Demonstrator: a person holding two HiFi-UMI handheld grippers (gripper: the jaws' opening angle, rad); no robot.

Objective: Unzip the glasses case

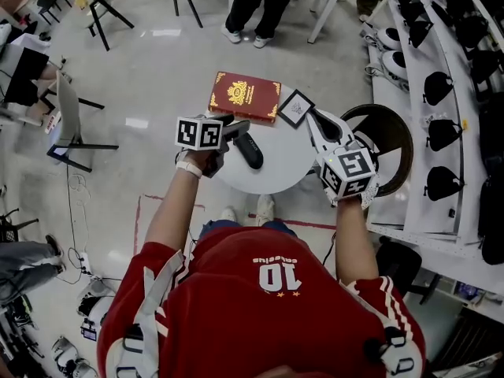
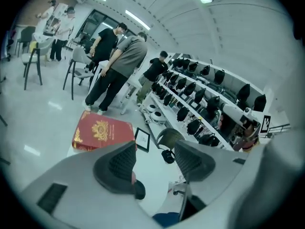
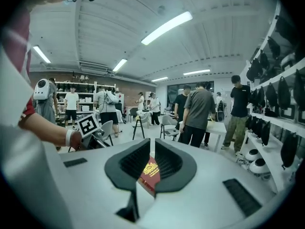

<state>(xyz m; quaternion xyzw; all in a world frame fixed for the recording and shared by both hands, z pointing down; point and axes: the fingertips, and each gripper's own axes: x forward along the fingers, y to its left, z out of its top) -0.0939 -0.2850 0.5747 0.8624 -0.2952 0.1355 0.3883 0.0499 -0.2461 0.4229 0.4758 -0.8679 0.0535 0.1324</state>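
The black glasses case (image 1: pixel 250 151) lies on the round white table (image 1: pixel 276 172), a little left of its middle. My left gripper (image 1: pixel 239 127) hovers by the case's far end and does not touch it. In the left gripper view its jaws (image 2: pixel 155 161) stand apart with nothing between them. A dark rounded end, perhaps the case, shows under the left jaw. My right gripper (image 1: pixel 313 118) is at the table's right side, away from the case. Its jaws (image 3: pixel 151 151) are drawn together to a thin slit and hold nothing.
A red book (image 1: pixel 245 96) with a gold emblem lies at the table's far edge, a small black-framed card (image 1: pixel 296 108) beside it. A dark round chair (image 1: pixel 391 136) stands right of the table. Shelves of black gear (image 1: pixel 441 93) run along the right. People stand beyond.
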